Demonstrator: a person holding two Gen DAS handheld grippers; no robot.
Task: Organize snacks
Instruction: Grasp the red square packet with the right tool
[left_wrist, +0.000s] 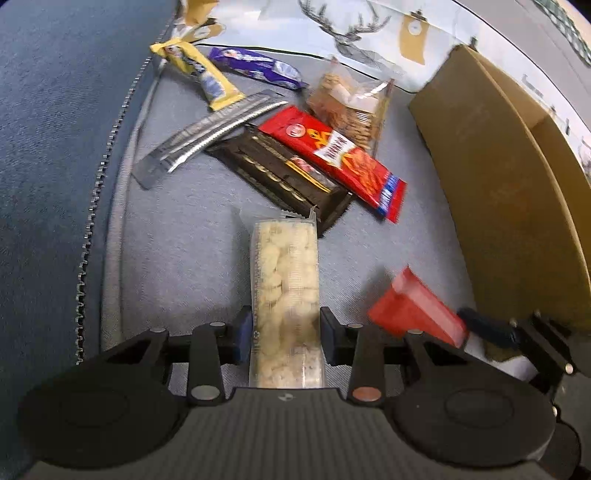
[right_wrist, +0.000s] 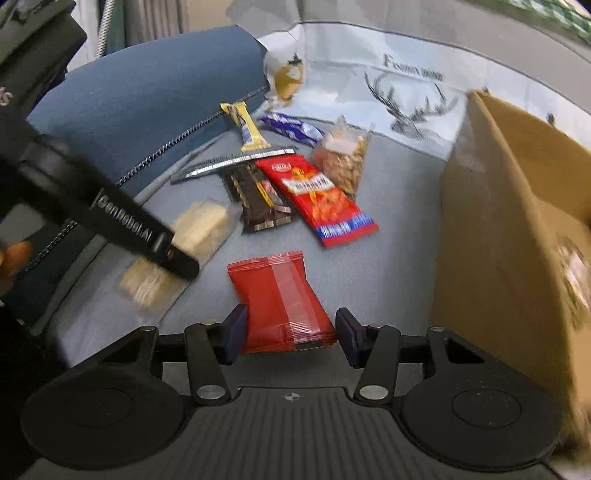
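- Far left, the blue cushion (left_wrist: 55, 147) with its zip edge hems the grey surface – little spare room on that side.
- The left hand-held gripper (left_wrist: 284, 334) is closed on the clear packet of pale snacks (left_wrist: 284, 273); the packet's long axis runs straight out along the fingers, its far end close to the dark brown packet (left_wrist: 280, 173).
- In the middle, the loose pile lies ahead of both tools: silver wrapper (left_wrist: 210, 133), yellow bar (left_wrist: 201, 72), purple bar (left_wrist: 255, 68), long red packet (left_wrist: 332, 155), clear bag of nuts (left_wrist: 351, 107).
- The right hand-held gripper (right_wrist: 290, 334) has its fingers against the sides of the small red pouch (right_wrist: 280, 295), apparently gripping it; the pouch points forward.
- Far right, the cardboard box (right_wrist: 509, 229) stands just beside the right tool, its near wall upright – the nearer arm, in my judgement, with open grey surface between.
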